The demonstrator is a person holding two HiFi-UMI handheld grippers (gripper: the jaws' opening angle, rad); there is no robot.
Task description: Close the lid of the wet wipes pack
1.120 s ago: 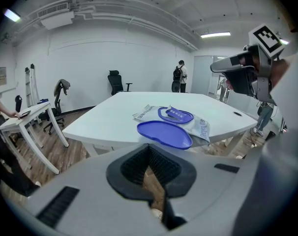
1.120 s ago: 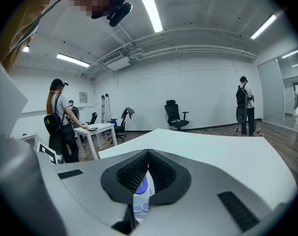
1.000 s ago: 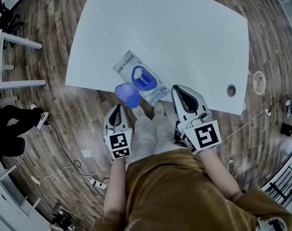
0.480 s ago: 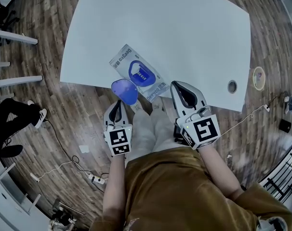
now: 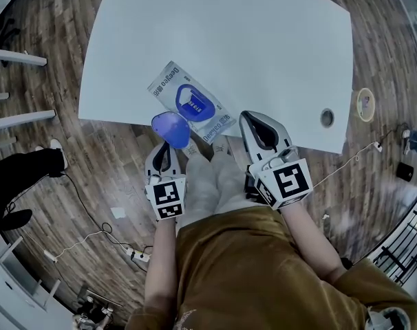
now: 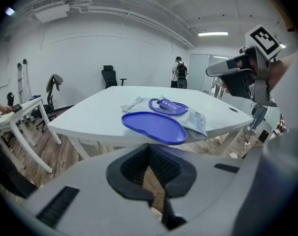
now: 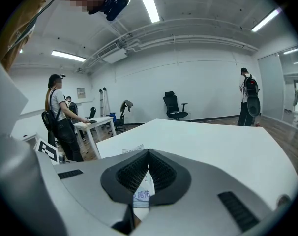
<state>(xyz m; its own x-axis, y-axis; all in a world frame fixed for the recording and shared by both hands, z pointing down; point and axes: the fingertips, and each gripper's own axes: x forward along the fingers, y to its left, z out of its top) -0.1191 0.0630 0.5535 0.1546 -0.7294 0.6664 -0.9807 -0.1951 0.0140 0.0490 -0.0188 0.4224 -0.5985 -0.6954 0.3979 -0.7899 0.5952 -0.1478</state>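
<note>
There were two handheld tools, one wet wipes pack with one lid, and one table. The left gripper [image 5: 163,148] [image 6: 150,149] had its jaws pressed together on nothing, just short of the blue oval plastic lid [image 5: 170,128] [image 6: 154,127], which lay flipped open past the near edge of the white table [image 5: 263,47] [image 6: 90,114]. The pale foil wet wipes pack [image 5: 168,81] [image 6: 195,122] lay slantwise at that edge. The right gripper [image 5: 255,125] [image 7: 148,154], likewise closed and empty, was beside the pack's near end.
</note>
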